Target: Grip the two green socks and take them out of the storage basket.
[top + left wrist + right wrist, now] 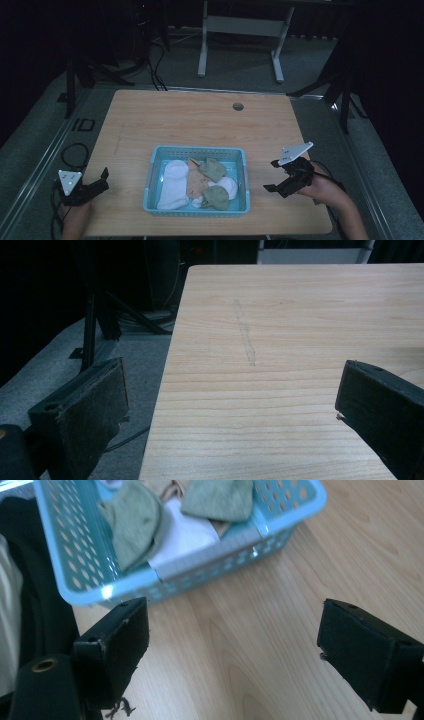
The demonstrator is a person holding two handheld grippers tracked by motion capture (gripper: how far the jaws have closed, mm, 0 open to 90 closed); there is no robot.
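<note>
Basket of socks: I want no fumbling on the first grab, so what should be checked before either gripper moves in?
1. Right gripper open: ok, jaws wide apart, nothing between them.
2. Left gripper open: ok, jaws apart over the bare table.
3. Basket upright and flat on the table: ok.
4. Socks reachable from above: ok, a white sock and green socks lie on top.
5. Right gripper's path to the basket: ok, bare wood between them.
6. Which socks pair up: cannot tell, they overlap.
</note>
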